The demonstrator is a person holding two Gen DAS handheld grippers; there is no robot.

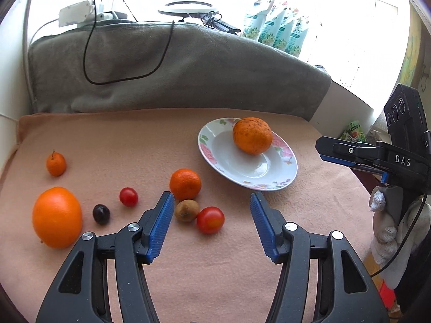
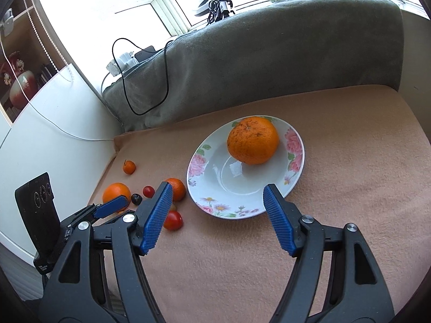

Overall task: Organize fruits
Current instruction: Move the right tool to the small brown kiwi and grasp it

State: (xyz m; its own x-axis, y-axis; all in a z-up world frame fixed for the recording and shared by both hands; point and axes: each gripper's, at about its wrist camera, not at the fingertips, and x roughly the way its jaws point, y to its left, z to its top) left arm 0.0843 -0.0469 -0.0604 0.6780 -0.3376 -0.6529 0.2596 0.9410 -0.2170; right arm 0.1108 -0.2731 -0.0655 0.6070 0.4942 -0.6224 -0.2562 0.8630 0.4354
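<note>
A flowered plate (image 1: 285, 161) (image 2: 296, 145) lies on the peach cloth with a speckled orange (image 1: 252, 135) (image 2: 252, 140) on its far side. Loose on the cloth to its left are a mandarin (image 1: 185, 184), a kiwi (image 1: 186, 210), a red tomato (image 1: 210, 220), a small tomato (image 1: 128, 196), a dark plum (image 1: 101, 214), a big orange (image 1: 57, 217) and a tiny tangerine (image 1: 56, 164). My left gripper (image 1: 211, 194) stands open just short of the kiwi and tomato, holding nothing. Above the plate's near rim, my right gripper (image 2: 218, 187) is open and empty.
A grey blanket (image 1: 175, 75) with a black cable (image 1: 89, 62) draped over it rises behind the cloth. A white wall (image 2: 54, 140) closes the left side. A gloved hand (image 1: 385, 231) holds the right gripper's handle. Packets (image 1: 280, 29) stand at the window.
</note>
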